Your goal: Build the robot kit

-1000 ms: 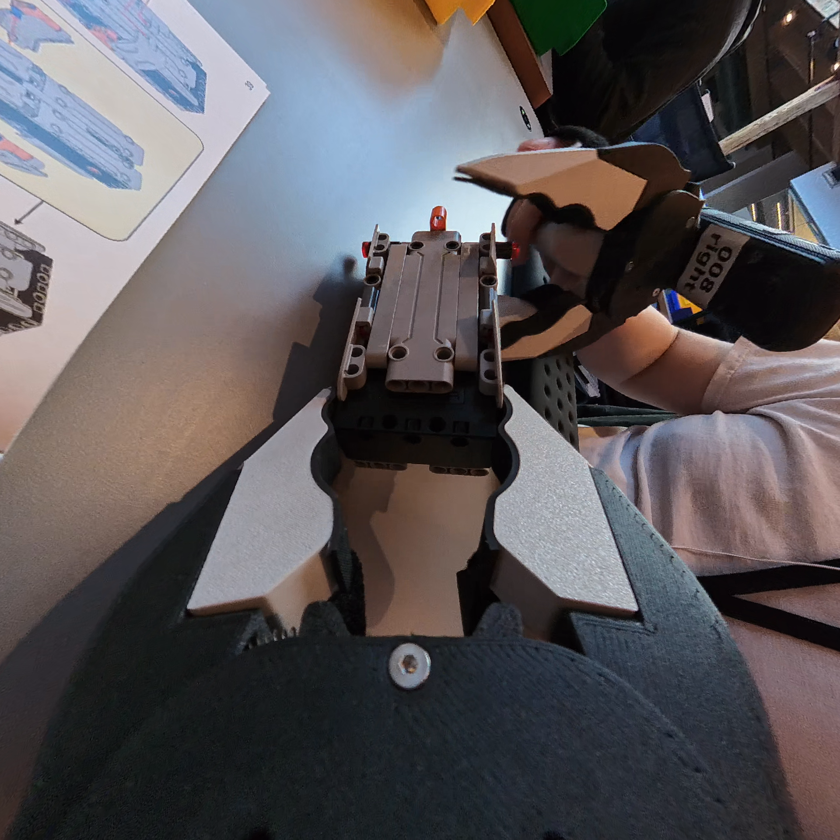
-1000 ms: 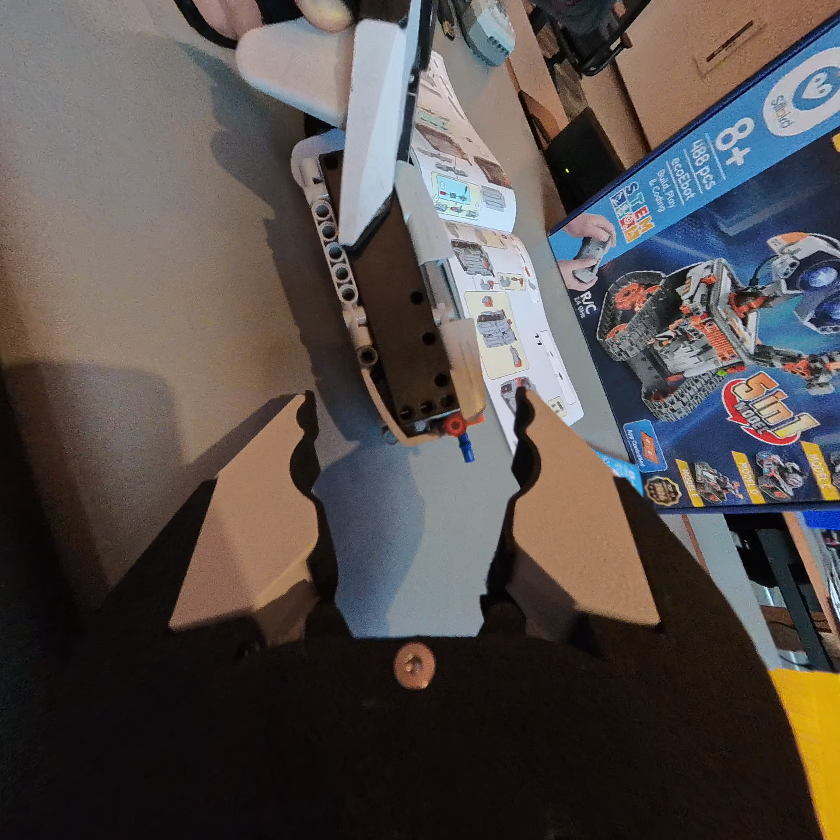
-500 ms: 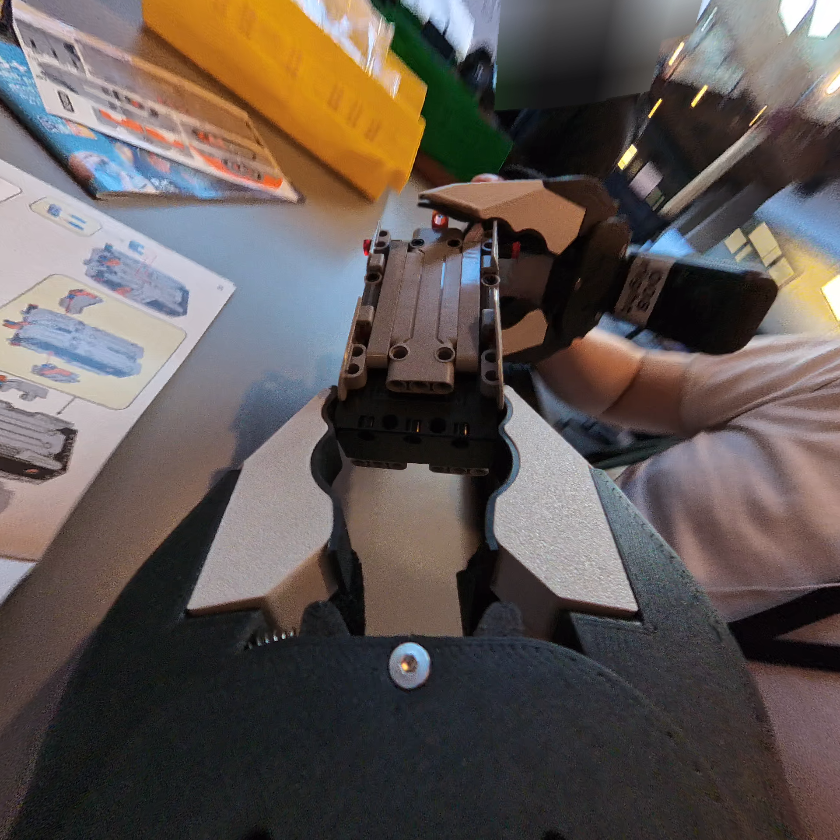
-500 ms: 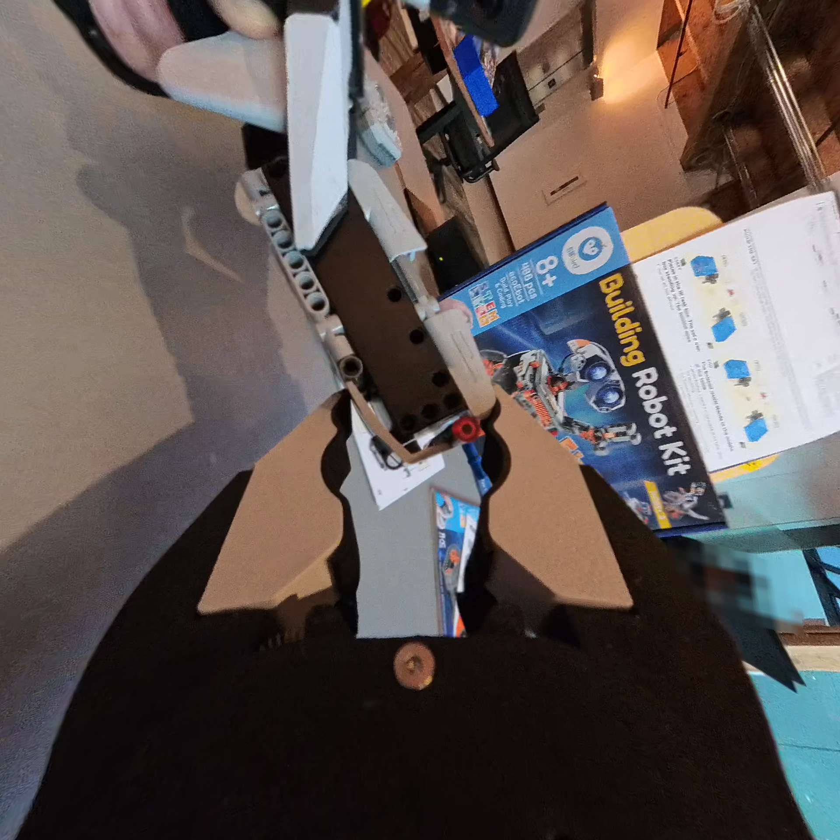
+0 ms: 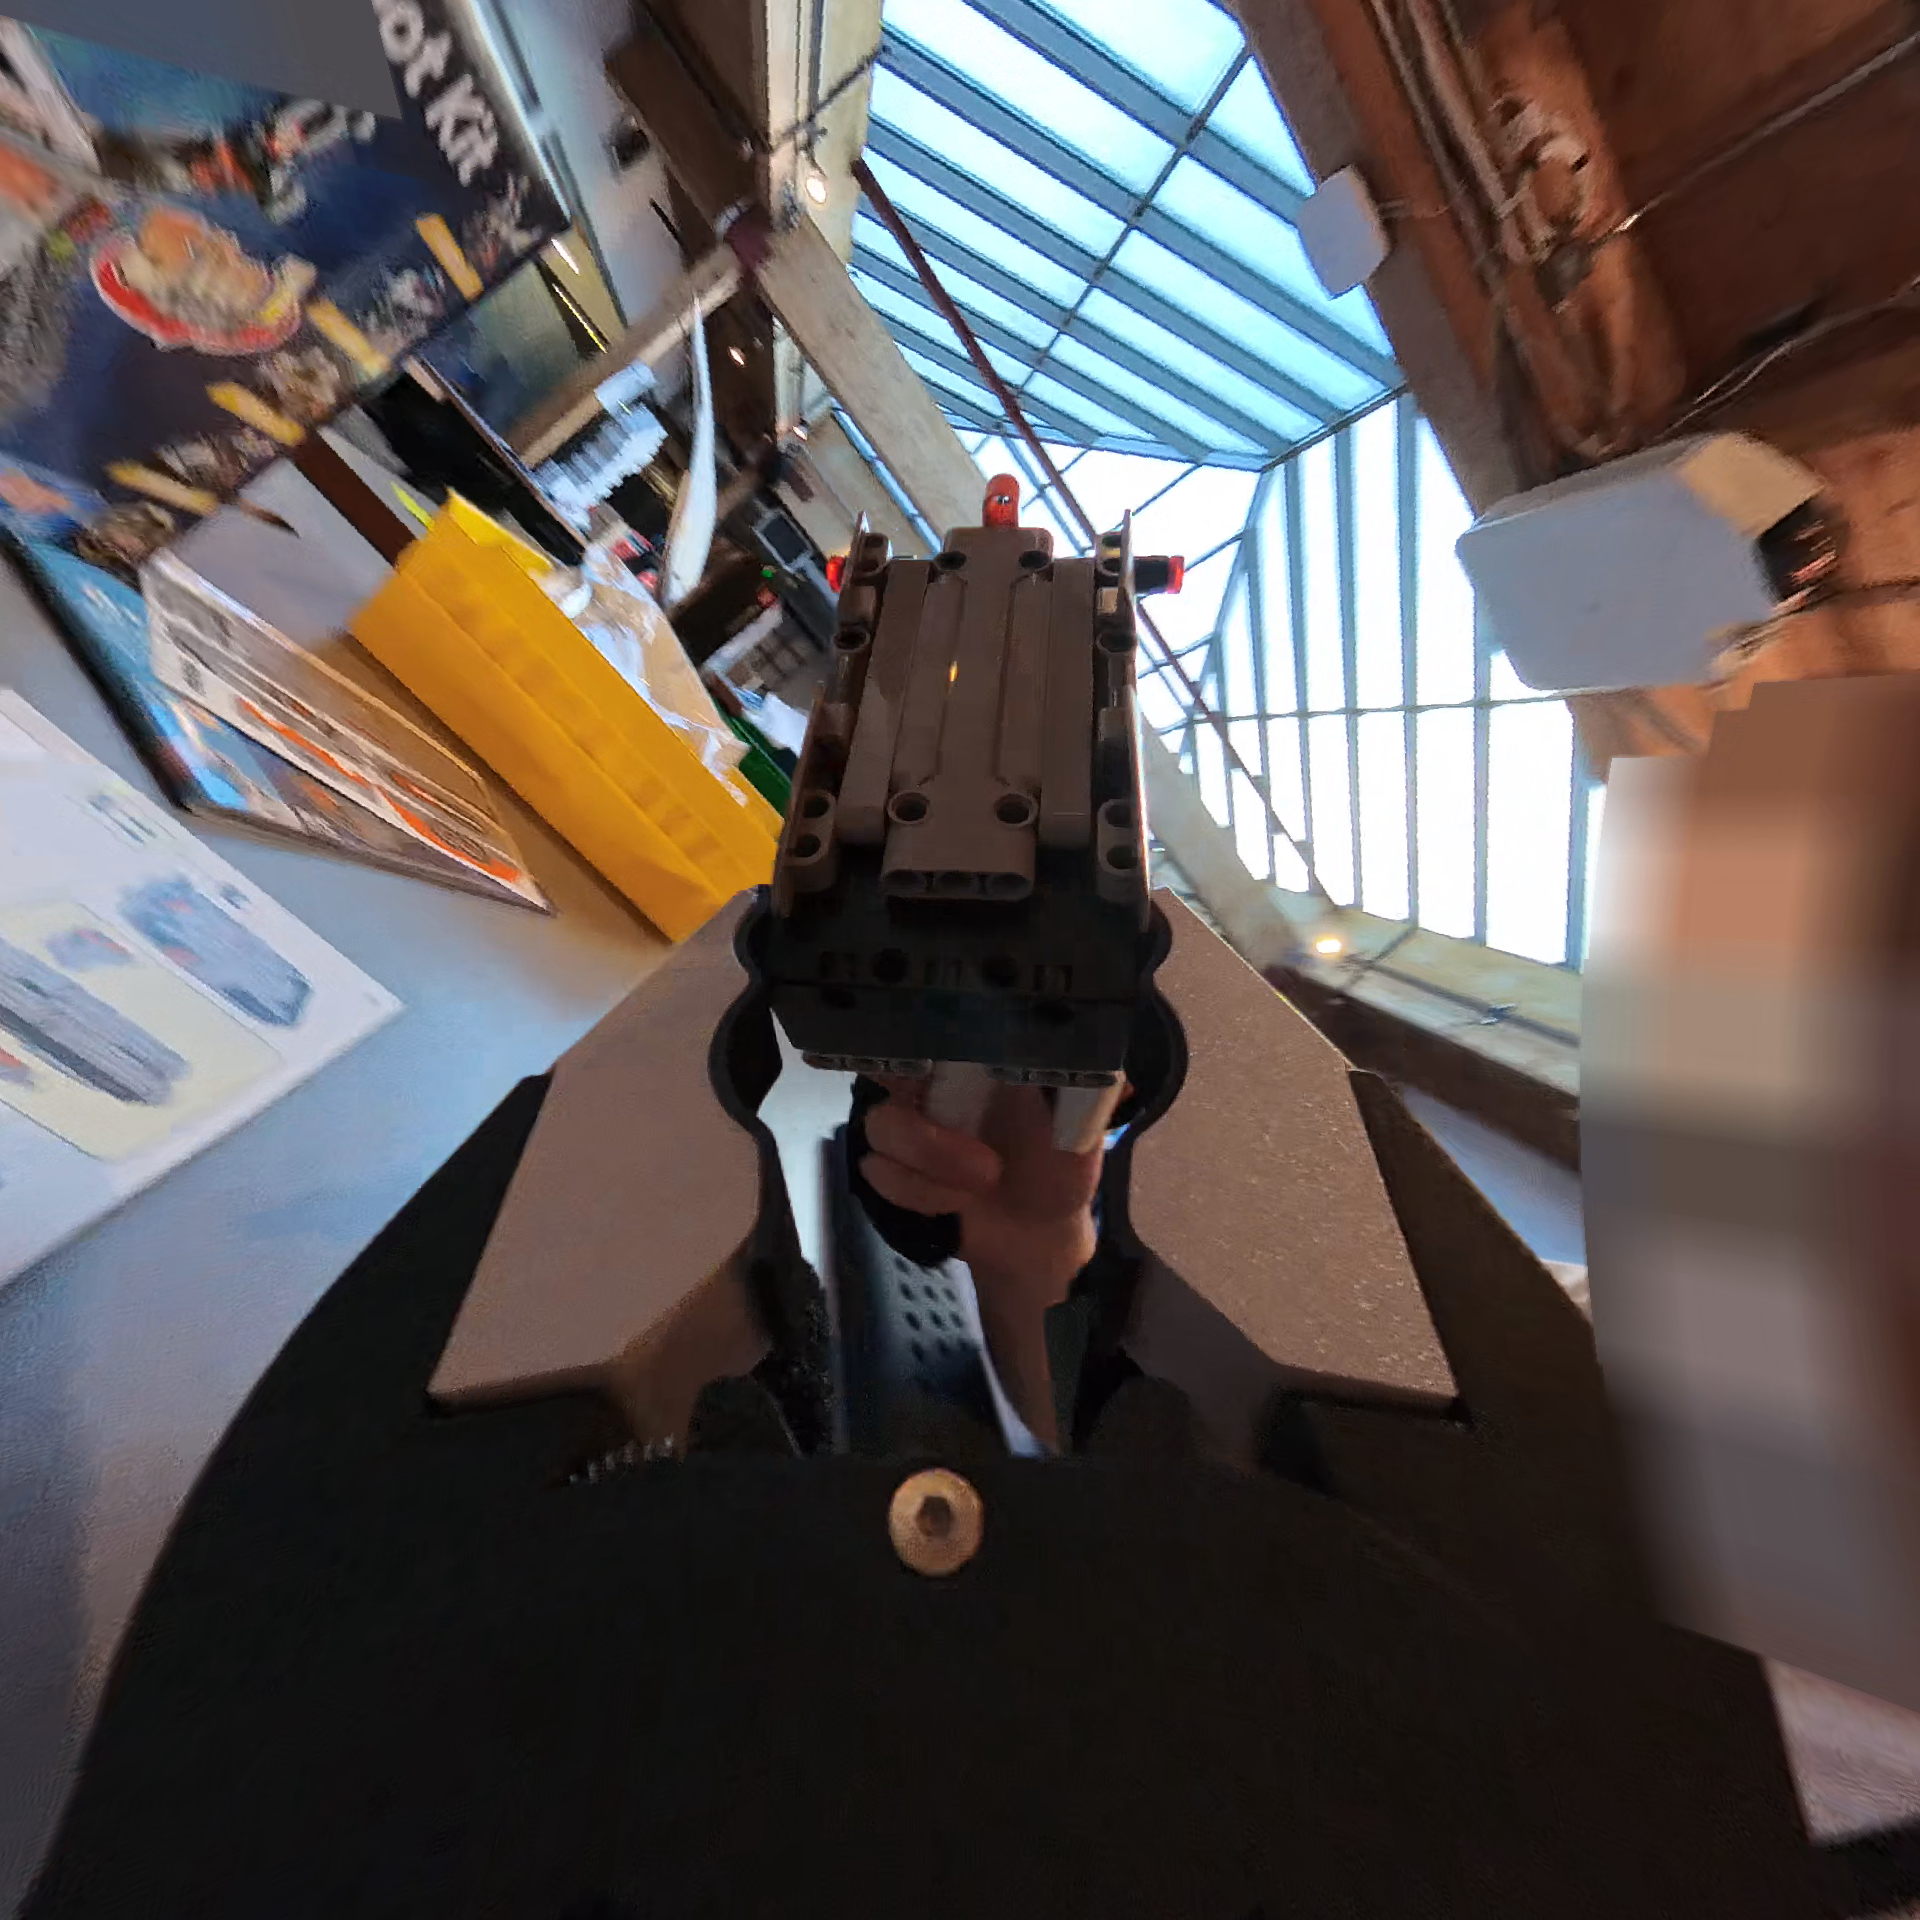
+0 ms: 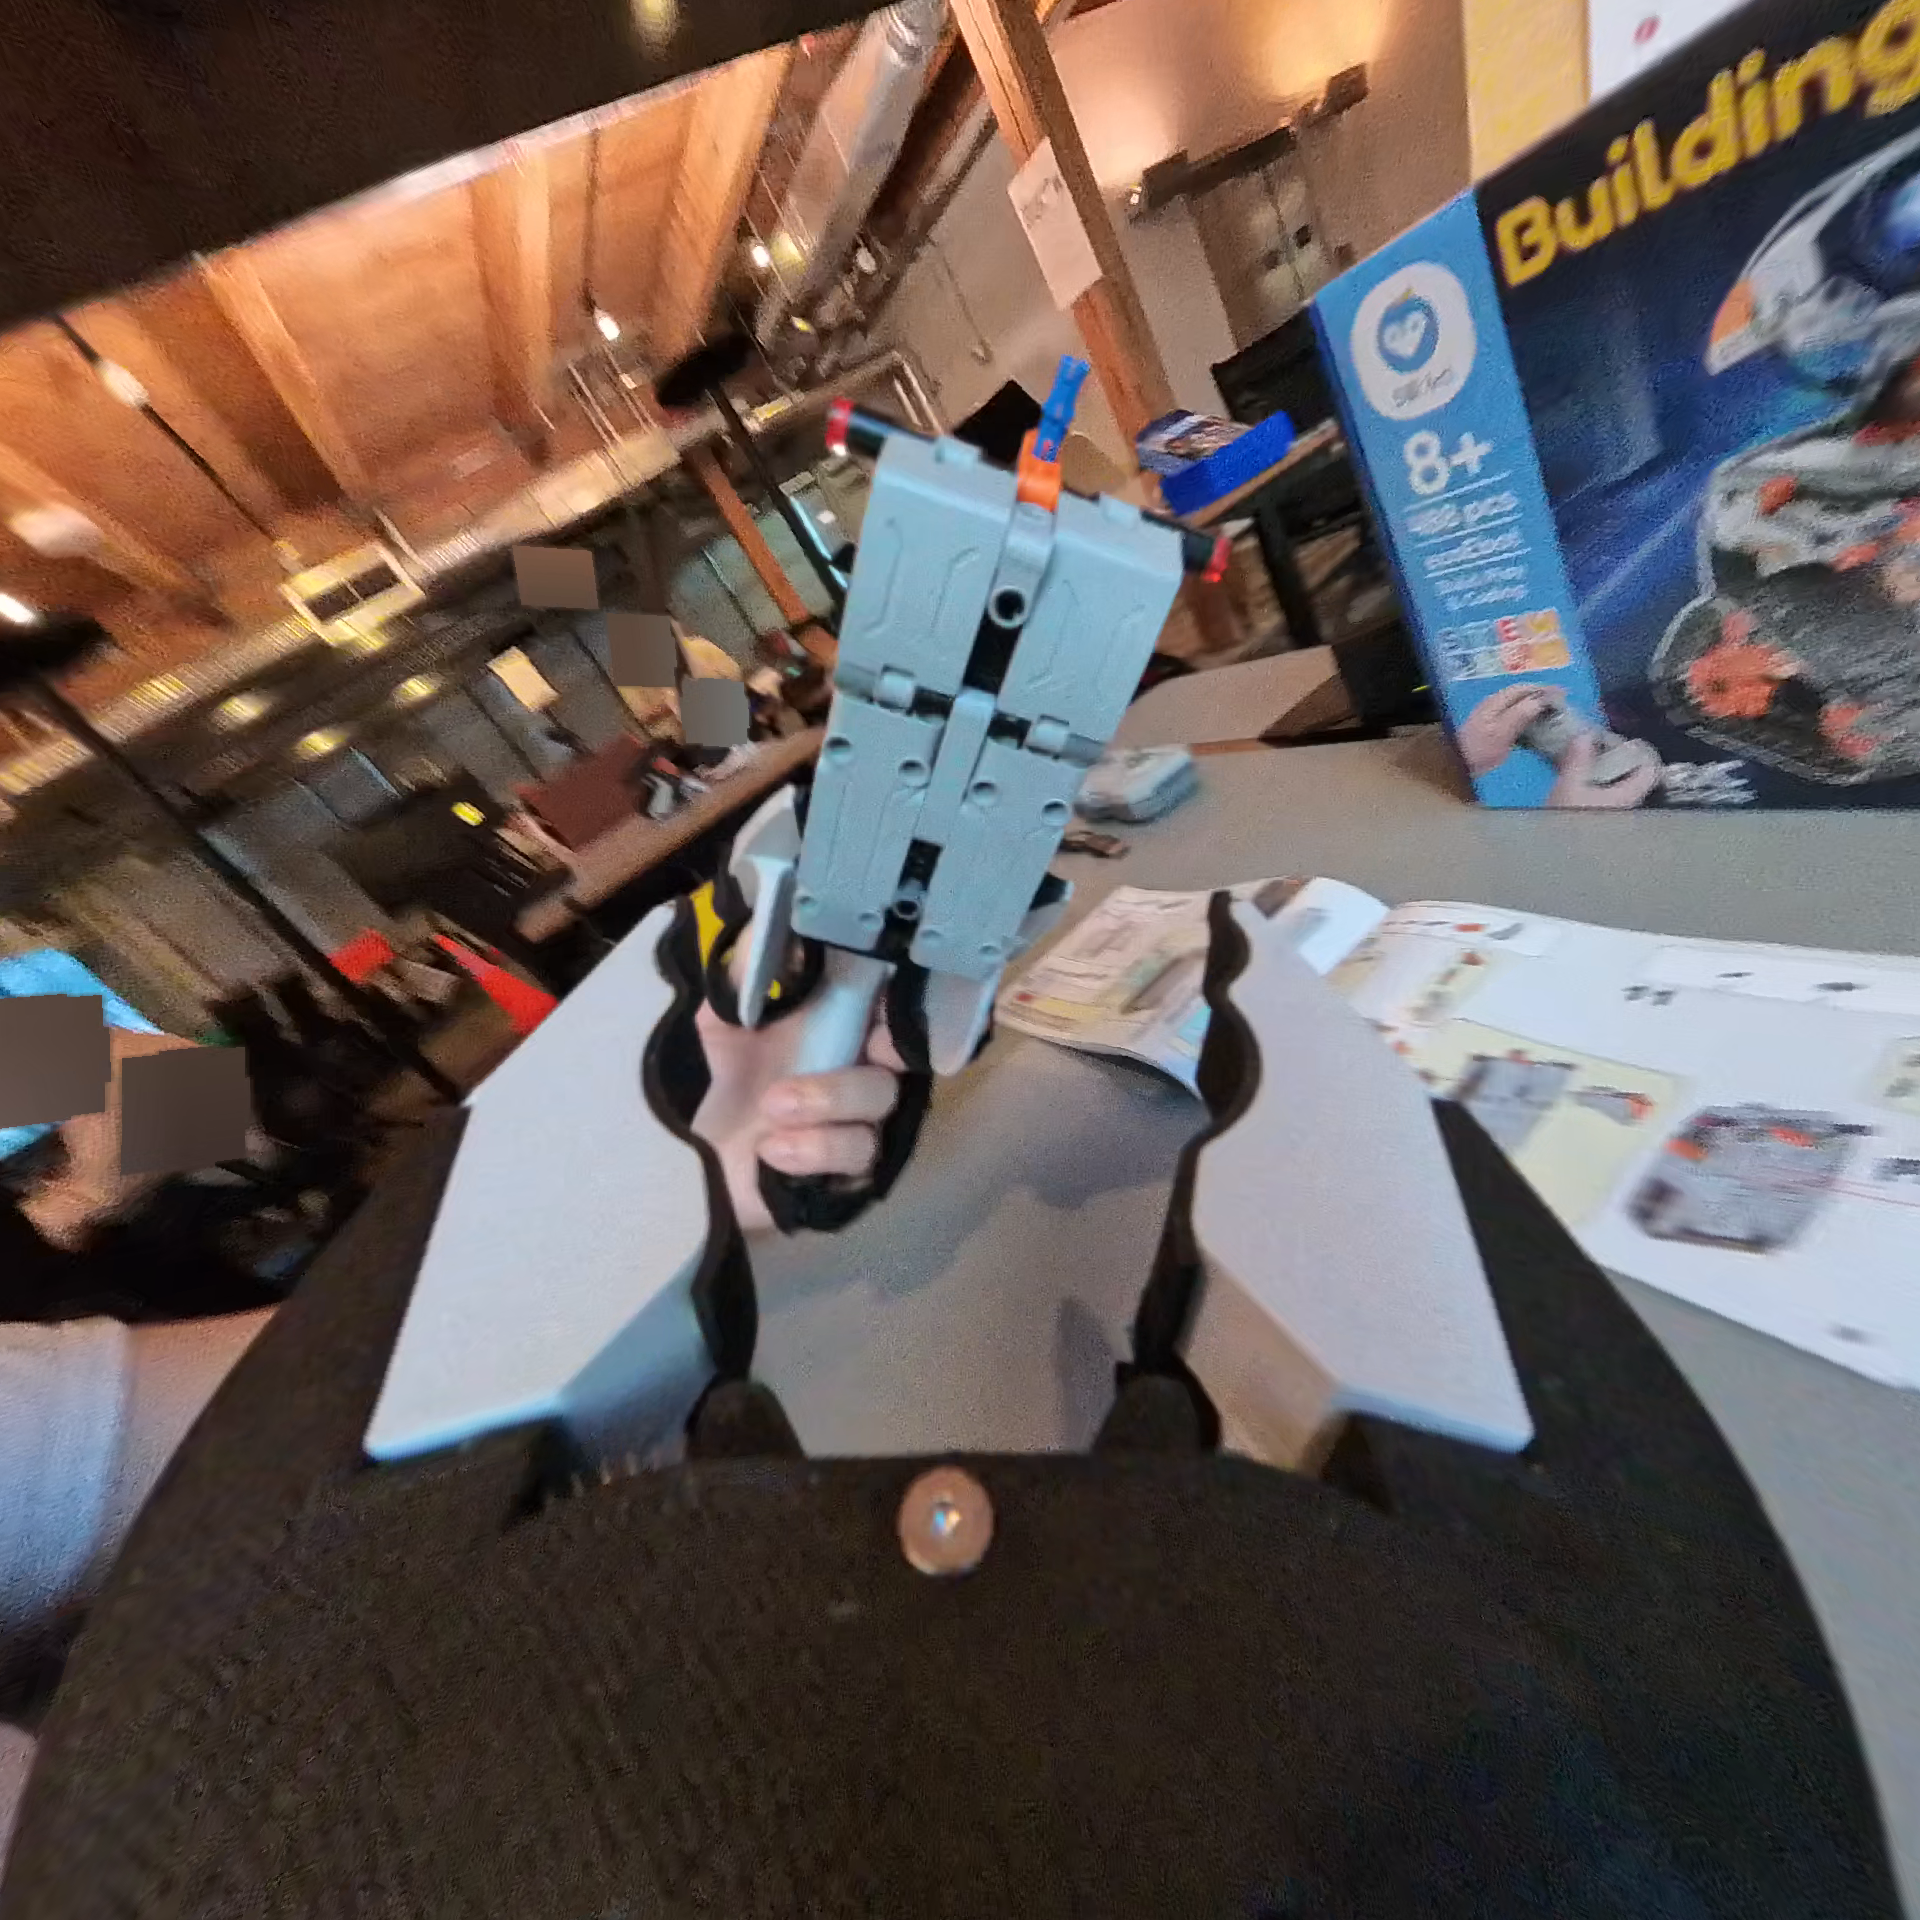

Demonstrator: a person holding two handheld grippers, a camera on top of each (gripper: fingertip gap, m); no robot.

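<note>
My left gripper (image 5: 951, 997) is shut on the black base of a grey and black brick model (image 5: 966, 727) and holds it up in the air, pointing at the ceiling windows. The model has red pins and an orange pin at its far end. In the right wrist view the same model (image 6: 987, 707) stands upright above the table, held from below by the left gripper's white fingers (image 6: 767, 935) and a hand (image 6: 821, 1132). My right gripper (image 6: 945, 935) is open and empty, a short way in front of the model and not touching it.
An open instruction booklet (image 6: 1558, 1039) lies on the grey table (image 6: 1351, 821); it also shows in the left wrist view (image 5: 156, 987). A blue kit box (image 6: 1662, 468) stands behind it. A yellow bin (image 5: 561, 707) sits beyond the booklet. People sit in the background.
The left gripper has raised and tilted the model from lying along the table to pointing upward. The right gripper, close around the model's end before, has backed off and opened wider.
</note>
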